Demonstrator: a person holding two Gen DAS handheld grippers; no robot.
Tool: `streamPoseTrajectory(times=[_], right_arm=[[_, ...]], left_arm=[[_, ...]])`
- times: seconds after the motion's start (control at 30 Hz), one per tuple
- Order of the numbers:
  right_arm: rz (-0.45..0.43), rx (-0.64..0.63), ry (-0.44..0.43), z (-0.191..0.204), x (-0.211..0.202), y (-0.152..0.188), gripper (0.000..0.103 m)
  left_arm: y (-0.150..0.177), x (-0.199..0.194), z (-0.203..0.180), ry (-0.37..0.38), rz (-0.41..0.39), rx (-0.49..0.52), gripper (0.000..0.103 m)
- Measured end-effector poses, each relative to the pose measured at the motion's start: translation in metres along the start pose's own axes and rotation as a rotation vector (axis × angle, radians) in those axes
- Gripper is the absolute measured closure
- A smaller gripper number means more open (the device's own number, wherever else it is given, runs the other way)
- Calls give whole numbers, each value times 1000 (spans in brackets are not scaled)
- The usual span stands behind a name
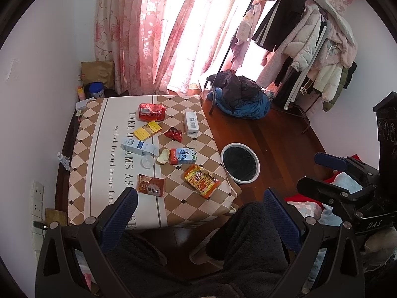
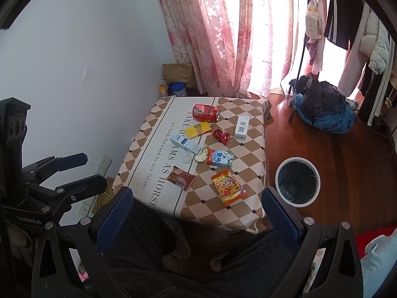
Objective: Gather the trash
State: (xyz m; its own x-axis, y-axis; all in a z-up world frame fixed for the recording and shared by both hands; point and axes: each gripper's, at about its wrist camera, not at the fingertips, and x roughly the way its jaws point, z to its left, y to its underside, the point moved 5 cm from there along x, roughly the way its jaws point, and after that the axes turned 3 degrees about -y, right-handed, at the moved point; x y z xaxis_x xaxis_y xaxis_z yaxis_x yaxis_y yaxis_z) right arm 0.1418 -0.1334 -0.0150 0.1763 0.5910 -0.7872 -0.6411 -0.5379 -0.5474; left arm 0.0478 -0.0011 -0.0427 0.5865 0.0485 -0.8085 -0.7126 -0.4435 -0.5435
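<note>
Trash lies on a table with a checkered cloth [image 1: 96,149]: a red can [image 1: 151,111], yellow box [image 1: 147,130], red wrapper [image 1: 174,134], white box [image 1: 191,123], blue-white box [image 1: 139,146], milk carton [image 1: 182,156], brown snack packet [image 1: 151,185] and orange snack packet [image 1: 201,180]. A white-rimmed trash bin [image 1: 240,162] with a black liner stands on the floor right of the table. My left gripper [image 1: 202,213] hovers open and empty above the table's near edge. My right gripper [image 2: 198,213] is open and empty too, short of the orange packet [image 2: 228,187] and the bin [image 2: 297,181].
A person's dark fleece-clad legs fill the foreground under both grippers. A pile of dark and blue clothes [image 1: 242,99] lies on the wooden floor by a loaded coat rack [image 1: 310,44]. Pink floral curtains hang behind the table. A paper bag and a blue tin [image 1: 96,89] sit in the corner.
</note>
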Motion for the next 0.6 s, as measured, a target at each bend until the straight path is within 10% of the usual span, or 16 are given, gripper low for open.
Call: streamPoseTrajectory(times=[0.33, 0.6], right_arm=[[37, 133, -4, -30, 46, -1, 0], [229, 243, 91, -88, 182, 32, 0]], left_arm=[[-1, 47, 39, -220, 5, -45, 0], [21, 162, 90, -368, 189, -116, 0]])
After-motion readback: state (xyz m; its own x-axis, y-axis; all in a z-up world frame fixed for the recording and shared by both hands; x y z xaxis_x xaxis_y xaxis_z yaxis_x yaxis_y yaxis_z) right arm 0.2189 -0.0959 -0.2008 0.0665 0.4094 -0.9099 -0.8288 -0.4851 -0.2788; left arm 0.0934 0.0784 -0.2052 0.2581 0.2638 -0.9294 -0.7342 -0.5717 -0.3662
